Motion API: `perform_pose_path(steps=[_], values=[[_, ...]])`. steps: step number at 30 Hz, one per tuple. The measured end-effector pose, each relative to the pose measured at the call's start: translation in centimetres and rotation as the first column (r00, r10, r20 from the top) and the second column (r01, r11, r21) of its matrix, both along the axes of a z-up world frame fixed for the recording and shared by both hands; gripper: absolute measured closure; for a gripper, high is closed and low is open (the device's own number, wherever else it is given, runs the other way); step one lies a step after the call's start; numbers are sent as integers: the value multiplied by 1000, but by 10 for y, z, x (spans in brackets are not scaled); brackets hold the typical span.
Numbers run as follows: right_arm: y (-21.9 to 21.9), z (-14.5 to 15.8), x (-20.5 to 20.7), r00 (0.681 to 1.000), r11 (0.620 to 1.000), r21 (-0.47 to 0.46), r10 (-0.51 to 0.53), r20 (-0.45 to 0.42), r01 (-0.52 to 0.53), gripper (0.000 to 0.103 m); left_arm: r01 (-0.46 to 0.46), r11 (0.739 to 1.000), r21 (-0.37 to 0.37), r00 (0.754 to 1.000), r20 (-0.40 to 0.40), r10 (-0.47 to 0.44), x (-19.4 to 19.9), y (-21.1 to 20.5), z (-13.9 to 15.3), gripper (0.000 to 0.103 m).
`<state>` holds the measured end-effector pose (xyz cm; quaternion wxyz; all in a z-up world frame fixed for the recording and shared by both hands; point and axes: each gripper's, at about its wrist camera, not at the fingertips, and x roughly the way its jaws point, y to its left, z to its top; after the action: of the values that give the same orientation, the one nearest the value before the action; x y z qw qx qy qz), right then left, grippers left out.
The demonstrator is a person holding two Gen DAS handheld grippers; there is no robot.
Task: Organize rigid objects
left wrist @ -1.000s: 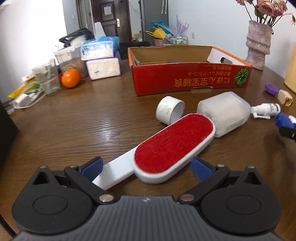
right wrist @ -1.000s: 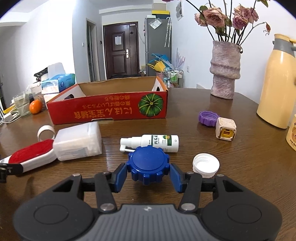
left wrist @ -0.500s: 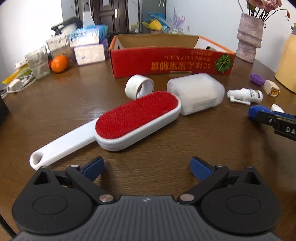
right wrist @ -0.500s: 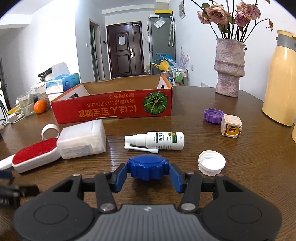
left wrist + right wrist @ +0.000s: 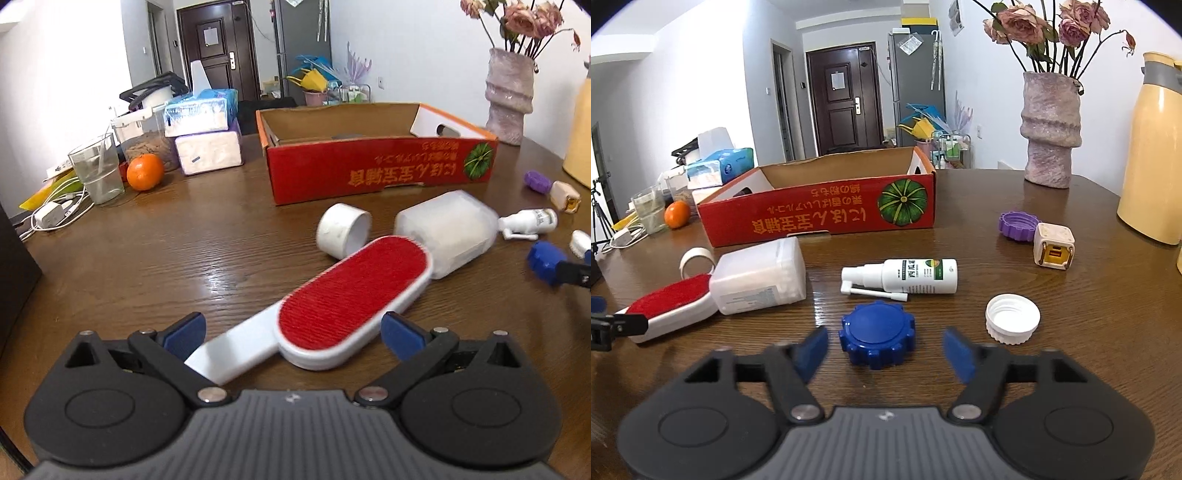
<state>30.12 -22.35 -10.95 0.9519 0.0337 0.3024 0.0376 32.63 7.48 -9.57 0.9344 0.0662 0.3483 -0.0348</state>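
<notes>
A lint brush (image 5: 351, 291) with a red pad and white handle lies on the wooden table (image 5: 184, 258). My left gripper (image 5: 291, 336) is open and straddles it, the handle and the rear of the head lying between the blue fingertips without being pressed. In the right wrist view a blue ridged cap (image 5: 877, 341) rests flat on the table between the pads of my right gripper (image 5: 884, 352). Its jaws are opening and stand clear of the cap on both sides. The red cardboard box (image 5: 820, 218) stands open behind.
Near the brush lie a white tape roll (image 5: 343, 229) and a frosted plastic container (image 5: 761, 277). A spray bottle (image 5: 908, 277), white cap (image 5: 1012, 317), purple cap (image 5: 1015, 225) and small cube (image 5: 1052, 247) lie to the right. Vase (image 5: 1051, 129), yellow flask (image 5: 1152, 155), orange (image 5: 144, 171) and glass (image 5: 96, 170) ring the table.
The right jaws have come apart and let go of the blue cap, which now sits on the table. The left gripper drew back from the brush, then came forward over it again.
</notes>
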Motion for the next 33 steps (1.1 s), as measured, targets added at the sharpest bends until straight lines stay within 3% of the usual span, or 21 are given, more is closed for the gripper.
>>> perform_pose_path(steps=[4, 7, 8, 11, 16, 20, 26, 29, 33], values=[[2, -5, 11, 999, 1000, -13, 1, -50, -2, 27, 80, 996, -27, 996, -38, -81, 12, 5, -9, 0], [4, -10, 21, 997, 999, -32, -20, -79, 18, 27, 83, 995, -56, 993, -79, -87, 19, 13, -18, 0], [5, -10, 23, 997, 999, -30, -20, -81, 18, 30, 76, 994, -81, 993, -88, -83, 21, 16, -19, 0], [8, -10, 27, 997, 999, -40, -18, -70, 16, 52, 62, 993, -97, 994, -80, -70, 16, 18, -18, 3], [10, -9, 23, 998, 999, -49, -2, -58, -1, 52, 36, 994, -103, 997, -66, -43, -4, 8, -15, 17], [11, -8, 20, 999, 999, -47, 0, -44, -2, 52, 38, 992, -120, 997, -63, -45, -21, -13, -12, 17], [9, -6, 17, 999, 999, -34, -6, -32, 5, 52, -115, 977, -181, 992, -63, 105, -1, -21, -5, 13], [7, -6, 16, 1000, 1000, -26, -8, -29, 7, 52, -190, 968, -164, 979, -98, 176, 13, -25, -10, 14], [8, -6, 16, 1000, 1000, -29, -4, -26, 3, 52, -202, 975, -96, 979, -55, 197, 11, -33, -10, 44]])
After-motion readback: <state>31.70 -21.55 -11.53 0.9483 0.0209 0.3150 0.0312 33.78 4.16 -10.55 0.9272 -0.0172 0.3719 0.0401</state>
